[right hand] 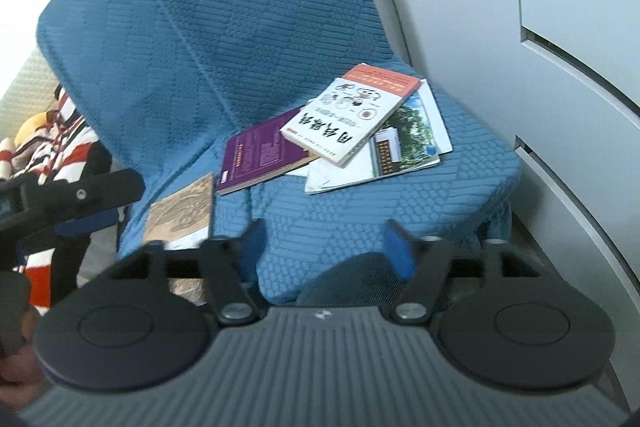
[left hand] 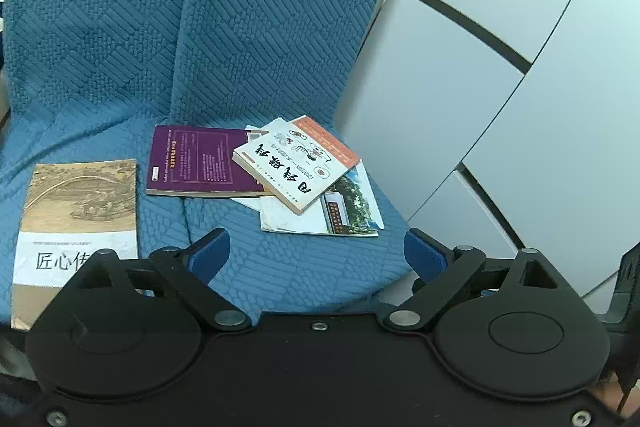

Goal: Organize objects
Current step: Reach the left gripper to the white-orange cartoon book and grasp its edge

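Several books lie on a blue textured sofa seat (left hand: 280,267). A white book with an orange band (left hand: 298,163) (right hand: 352,115) rests on top of a purple book (left hand: 196,161) (right hand: 264,151) and a thin booklet with a building photo (left hand: 340,215) (right hand: 400,147). A tan book with an old painting (left hand: 76,223) (right hand: 182,207) lies apart to the left. My left gripper (left hand: 316,251) stands open above the seat's front, nothing between its blue pads. My right gripper (right hand: 326,247) is also open and empty, near the seat's front edge.
The sofa's blue back cushions (left hand: 200,19) rise behind the books. White panels with dark seams (left hand: 500,67) stand to the right. In the right wrist view the other gripper (right hand: 72,199) and striped red, white and black fabric (right hand: 52,147) show at the left.
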